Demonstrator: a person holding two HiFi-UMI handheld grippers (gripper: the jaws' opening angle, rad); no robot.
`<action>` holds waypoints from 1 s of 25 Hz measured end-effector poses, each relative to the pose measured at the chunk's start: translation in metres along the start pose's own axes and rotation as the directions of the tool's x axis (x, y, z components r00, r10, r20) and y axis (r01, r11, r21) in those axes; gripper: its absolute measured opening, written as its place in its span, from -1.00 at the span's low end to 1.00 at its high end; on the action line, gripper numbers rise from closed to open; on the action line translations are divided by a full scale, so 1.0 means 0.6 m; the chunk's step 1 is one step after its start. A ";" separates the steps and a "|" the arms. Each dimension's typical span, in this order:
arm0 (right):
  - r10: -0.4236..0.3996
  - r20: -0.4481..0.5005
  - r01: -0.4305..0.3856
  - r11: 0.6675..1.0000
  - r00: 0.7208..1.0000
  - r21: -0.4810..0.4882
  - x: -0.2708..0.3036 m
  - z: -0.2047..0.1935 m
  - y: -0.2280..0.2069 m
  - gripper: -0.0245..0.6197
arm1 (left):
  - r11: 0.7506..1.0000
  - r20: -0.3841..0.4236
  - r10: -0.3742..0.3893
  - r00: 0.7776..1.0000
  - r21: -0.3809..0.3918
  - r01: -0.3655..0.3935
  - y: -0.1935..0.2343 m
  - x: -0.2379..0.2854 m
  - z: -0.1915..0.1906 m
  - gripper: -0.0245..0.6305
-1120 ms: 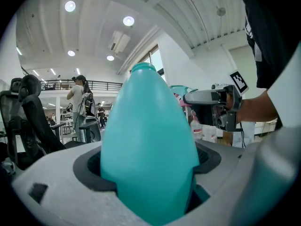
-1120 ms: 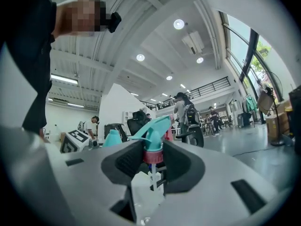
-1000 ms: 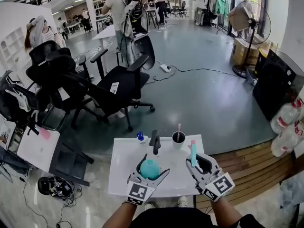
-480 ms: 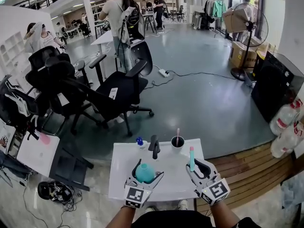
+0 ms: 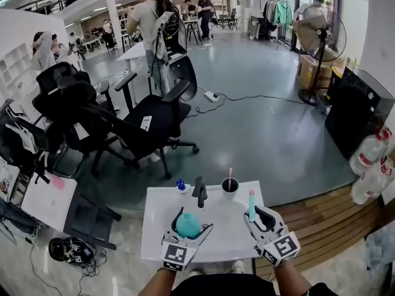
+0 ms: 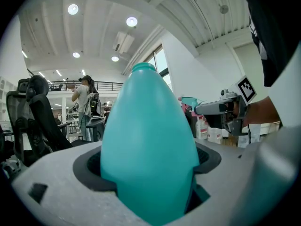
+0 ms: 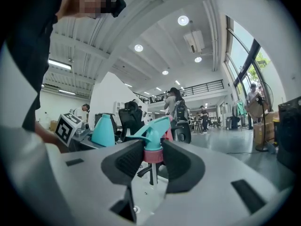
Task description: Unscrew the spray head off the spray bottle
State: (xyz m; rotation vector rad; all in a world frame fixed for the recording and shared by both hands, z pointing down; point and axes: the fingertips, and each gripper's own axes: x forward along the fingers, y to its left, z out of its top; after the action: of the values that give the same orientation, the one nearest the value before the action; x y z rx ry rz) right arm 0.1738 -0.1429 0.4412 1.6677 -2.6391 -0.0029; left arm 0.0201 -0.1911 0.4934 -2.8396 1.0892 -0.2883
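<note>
Nearest, the left tool [image 5: 191, 222] clamps the teal spray bottle [image 6: 148, 149] around its wide body, neck pointing away. That grip looks meant to stop the bottle turning. Its neck is bare.

Just to the right and apart from it, the right tool [image 5: 256, 217] pinches the spray head [image 7: 153, 133] by its pink collar [image 7: 153, 154]. That is probably the threaded ring, so the natural place to twist. A thin dip tube [image 7: 151, 172] hangs free below, so I judge the head already off.

Both are held over the white desk [image 5: 222, 233]. At its far edge stand a cup [image 5: 229, 189], a black object [image 5: 200, 192] I cannot identify, and a small blue item [image 5: 181, 184]. Office chairs [image 5: 154, 113] stand beyond.
</note>
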 end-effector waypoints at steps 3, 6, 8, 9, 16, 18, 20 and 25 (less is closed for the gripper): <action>-0.004 0.003 0.004 1.000 1.000 0.002 -0.002 0.001 -0.001 -0.51 | 1.000 -0.003 -0.002 1.000 0.001 0.002 -0.001 0.001 -0.002 0.50; -0.010 0.002 0.010 1.000 1.000 0.002 -0.005 -0.001 -0.002 -0.51 | 1.000 -0.004 -0.006 1.000 0.000 0.006 -0.005 0.001 -0.003 0.50; -0.012 0.007 0.012 1.000 1.000 0.002 -0.006 0.001 -0.002 -0.51 | 1.000 -0.002 -0.009 1.000 -0.001 0.009 -0.005 0.003 -0.003 0.50; -0.013 0.012 0.013 1.000 1.000 0.000 -0.006 0.003 -0.003 -0.51 | 1.000 -0.001 -0.010 1.000 -0.002 0.010 -0.005 0.004 -0.002 0.50; -0.020 0.011 0.020 0.998 1.000 -0.057 -0.005 0.010 0.000 -0.51 | 1.000 -0.006 -0.009 1.000 -0.006 0.009 -0.004 0.004 -0.002 0.50; -0.021 0.011 0.022 0.998 1.000 -0.061 -0.004 0.011 0.001 -0.51 | 1.000 -0.005 -0.010 1.000 -0.005 0.010 -0.003 0.004 -0.002 0.50; -0.022 0.011 0.022 0.998 1.000 -0.059 -0.003 0.011 0.002 -0.51 | 1.000 -0.005 -0.012 1.000 -0.005 0.012 -0.003 0.004 -0.002 0.50; -0.022 0.011 0.023 0.998 1.000 -0.062 -0.004 0.014 0.002 -0.51 | 1.000 -0.006 -0.013 1.000 -0.003 0.013 -0.005 0.004 0.000 0.50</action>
State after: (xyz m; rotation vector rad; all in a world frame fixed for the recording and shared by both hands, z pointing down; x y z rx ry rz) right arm 0.1735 -0.1405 0.4328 1.6831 -2.5989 -0.0936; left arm 0.0237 -0.1903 0.4943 -2.8515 1.0737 -0.2970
